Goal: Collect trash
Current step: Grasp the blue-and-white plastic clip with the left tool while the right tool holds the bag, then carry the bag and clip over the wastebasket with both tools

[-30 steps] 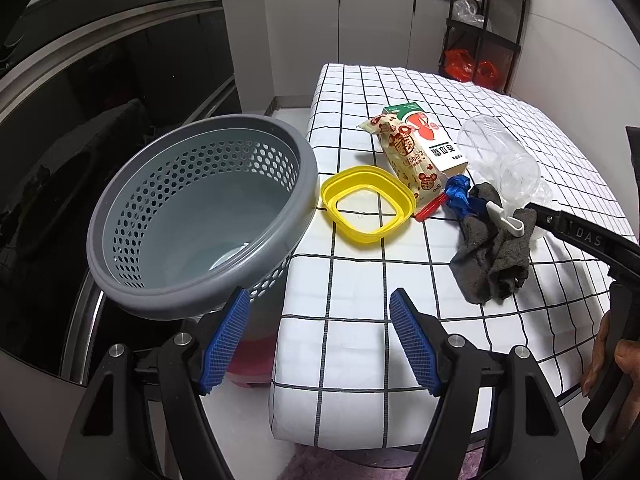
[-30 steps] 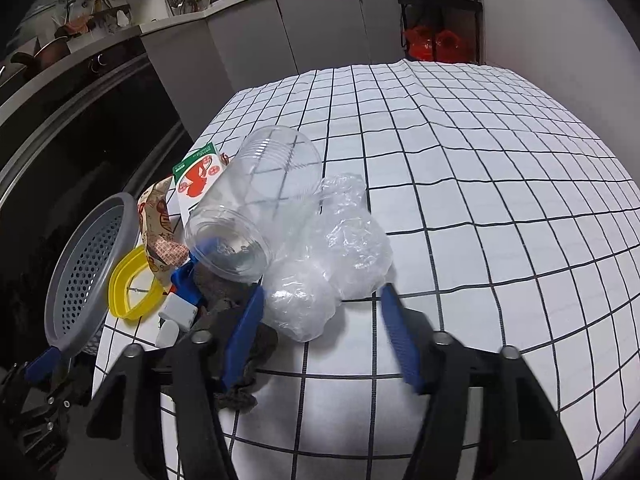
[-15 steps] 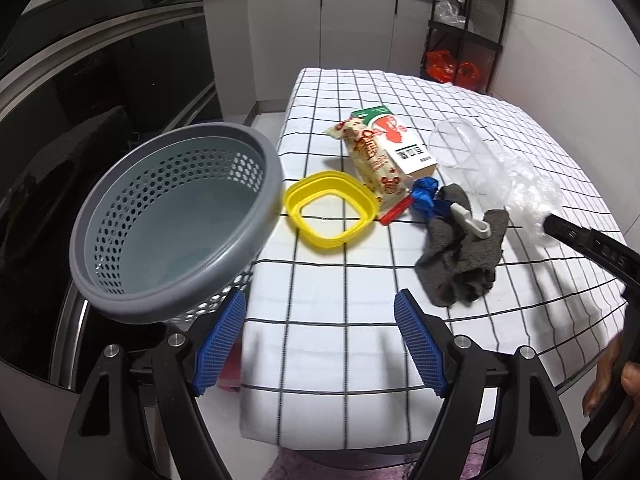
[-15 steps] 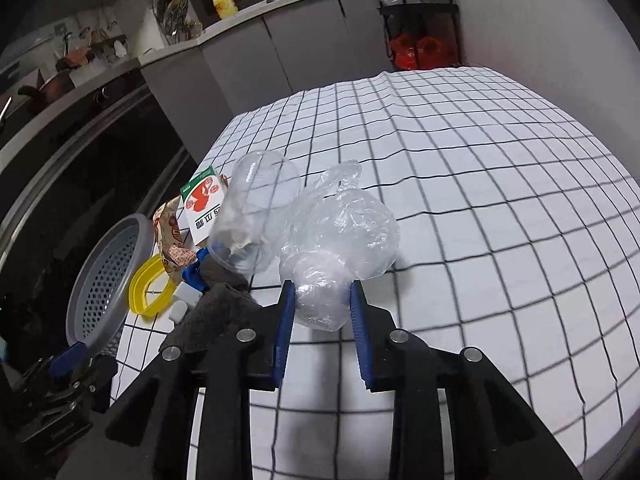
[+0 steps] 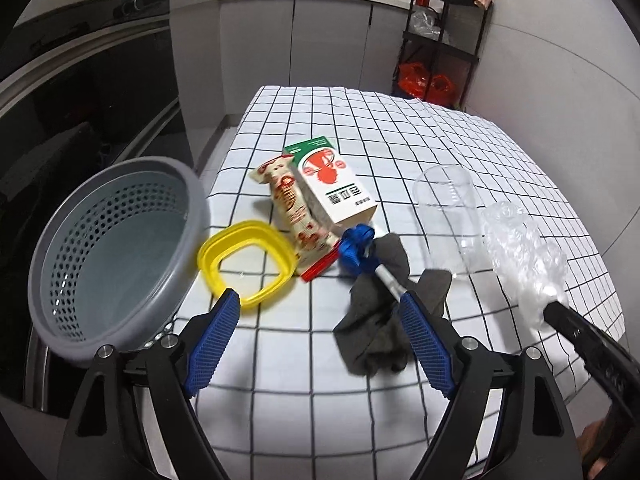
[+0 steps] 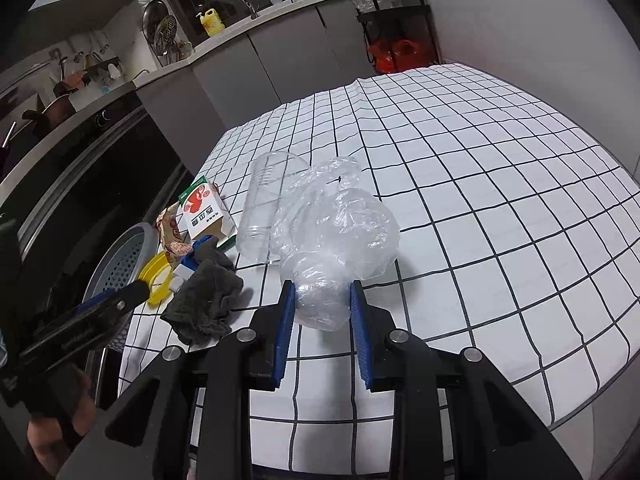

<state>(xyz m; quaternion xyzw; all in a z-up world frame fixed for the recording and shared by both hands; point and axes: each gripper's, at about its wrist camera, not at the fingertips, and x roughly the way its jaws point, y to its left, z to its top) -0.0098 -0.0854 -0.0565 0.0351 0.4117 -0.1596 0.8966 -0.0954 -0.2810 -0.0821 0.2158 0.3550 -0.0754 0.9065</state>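
Note:
My right gripper (image 6: 322, 292) is shut on a crumpled clear plastic bag (image 6: 336, 224), just above the checked table (image 6: 480, 160). In the left wrist view the bag (image 5: 520, 248) hangs from that gripper (image 5: 560, 308) at the right. A clear plastic cup (image 6: 264, 200) lies on its side beside the bag. A milk carton (image 5: 332, 184), a snack wrapper (image 5: 292, 208), a yellow ring lid (image 5: 244, 229), a blue-headed tool (image 5: 356, 244) and a grey cloth (image 5: 380, 328) lie in a cluster. My left gripper (image 5: 319, 298) hovers over the table's near edge, its jaws opening, with nothing between them.
A grey perforated basket (image 5: 80, 240) stands at the table's left edge, beside the yellow lid. Dark oven fronts line the left. Grey cabinets and a black shelf rack (image 5: 440, 40) stand beyond the table. A hand (image 6: 60, 432) holds the left gripper.
My right gripper closed on the plastic bag and drew it back from the cup. My left gripper moved from the basket toward the cluster, and its jaws spread wider.

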